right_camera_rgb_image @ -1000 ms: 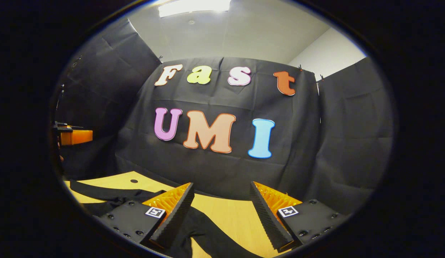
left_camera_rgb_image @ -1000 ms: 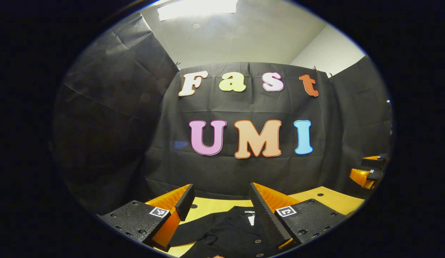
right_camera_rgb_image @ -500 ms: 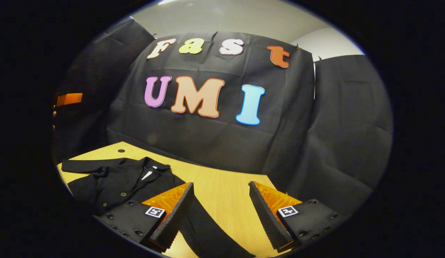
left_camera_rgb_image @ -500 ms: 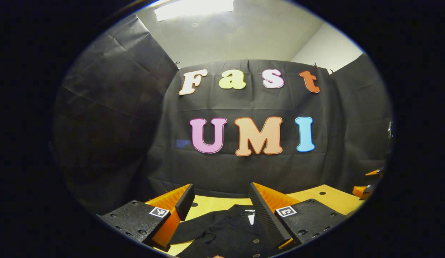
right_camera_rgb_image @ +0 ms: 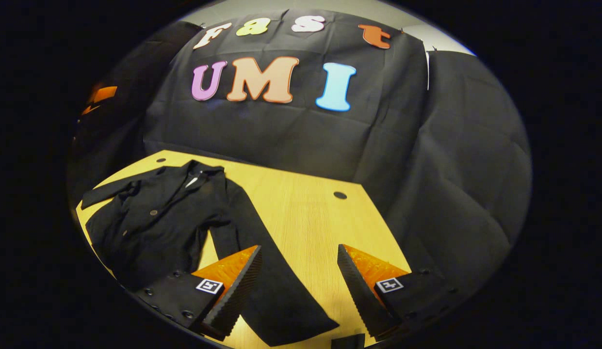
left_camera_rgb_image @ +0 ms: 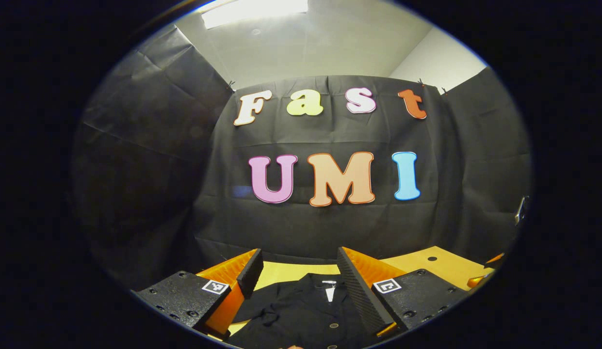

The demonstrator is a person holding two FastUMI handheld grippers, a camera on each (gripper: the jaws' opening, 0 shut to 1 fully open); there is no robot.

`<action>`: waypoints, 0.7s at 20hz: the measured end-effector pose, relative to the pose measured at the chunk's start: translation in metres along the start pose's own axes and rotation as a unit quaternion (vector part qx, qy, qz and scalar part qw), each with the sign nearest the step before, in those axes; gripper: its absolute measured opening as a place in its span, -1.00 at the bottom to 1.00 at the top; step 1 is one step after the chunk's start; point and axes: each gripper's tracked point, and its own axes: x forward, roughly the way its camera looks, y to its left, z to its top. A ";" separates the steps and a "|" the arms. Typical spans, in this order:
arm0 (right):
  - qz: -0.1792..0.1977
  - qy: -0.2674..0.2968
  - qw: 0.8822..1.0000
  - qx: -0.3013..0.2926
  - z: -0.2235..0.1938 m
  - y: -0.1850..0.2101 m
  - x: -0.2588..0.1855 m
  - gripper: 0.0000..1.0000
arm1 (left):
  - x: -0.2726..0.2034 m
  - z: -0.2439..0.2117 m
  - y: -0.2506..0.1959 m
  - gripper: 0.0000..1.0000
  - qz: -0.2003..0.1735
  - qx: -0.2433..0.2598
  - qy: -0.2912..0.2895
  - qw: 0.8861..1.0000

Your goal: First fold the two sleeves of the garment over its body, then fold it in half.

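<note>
The garment [right_camera_rgb_image: 155,218], a dark button-front jacket of matte cloth, lies flat on the left part of the light wood-grain worktop [right_camera_rgb_image: 310,213], collar toward the black booth wall. One long sleeve [right_camera_rgb_image: 267,271] extends straight toward the near edge, ending between the fingers of the right gripper [right_camera_rgb_image: 298,286]. The other sleeve [right_camera_rgb_image: 106,191] reaches the worktop's left edge. To the right of the long sleeve the worktop surface is bare wood with one round hole [right_camera_rgb_image: 339,195]. The right gripper's jaws stand wide, holding nothing, above the sleeve end. In the left gripper view, the left gripper [left_camera_rgb_image: 297,283] hovers over the collar area [left_camera_rgb_image: 325,286], its ridged jaws wide and holding nothing.
</note>
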 end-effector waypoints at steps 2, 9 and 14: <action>0.004 0.034 0.999 0.002 -0.027 -0.005 0.006 0.97 | 0.002 -0.003 -0.010 0.84 -0.001 0.001 0.003 1.000; 0.038 0.145 0.989 0.014 -0.108 -0.010 0.013 0.98 | 0.004 -0.010 -0.033 0.84 0.007 0.002 0.014 1.000; 0.073 0.211 0.975 0.022 -0.155 0.003 0.007 1.00 | 0.003 -0.014 -0.039 0.86 0.012 0.006 0.021 1.000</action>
